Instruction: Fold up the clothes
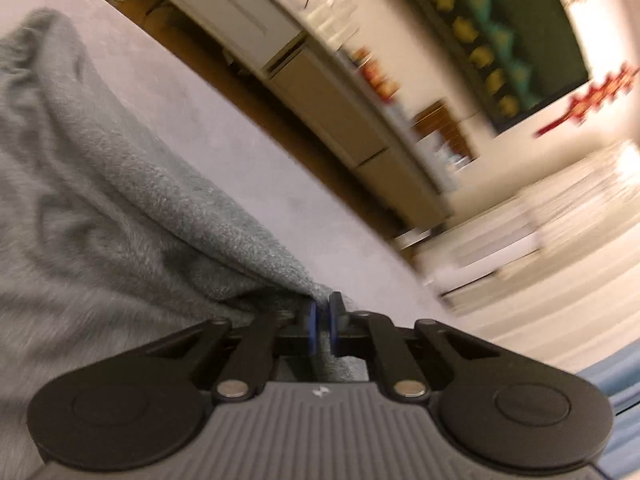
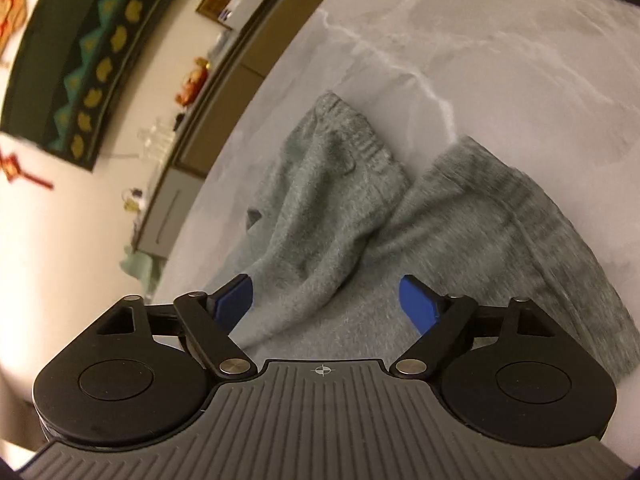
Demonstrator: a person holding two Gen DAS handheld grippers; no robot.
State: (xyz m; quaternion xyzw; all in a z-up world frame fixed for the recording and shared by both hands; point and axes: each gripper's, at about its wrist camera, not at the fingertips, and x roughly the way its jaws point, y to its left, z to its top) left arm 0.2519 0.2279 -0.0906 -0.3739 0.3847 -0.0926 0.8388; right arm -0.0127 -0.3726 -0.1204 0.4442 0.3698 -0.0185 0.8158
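Left claw [image 1: 322, 322] clenching on edge of grey fleece garment [image 1: 100, 200], cloth stretching away from pinch over pale bench [image 1: 224, 136]. Right claw [image 2: 326, 300] hovering released, blue pads [image 2: 416, 302] spread wide above same garment [image 2: 340, 216]. Garment lying rumpled on bench [image 2: 460, 40], two cuffed ends pointing away.

Across the upper middle of your left wrist view runs a long low cabinet [image 1: 320, 92] with pale and tan fronts, standing on a brown wooden floor [image 1: 224, 68]. Above it, on the cream wall [image 1: 432, 60], you see a dark hanging [image 1: 500, 32] with a green zigzag band and yellow shapes, and a red ornament [image 1: 592, 96] at the right edge. In your right wrist view, the same hanging [image 2: 80, 60] fills the upper left.
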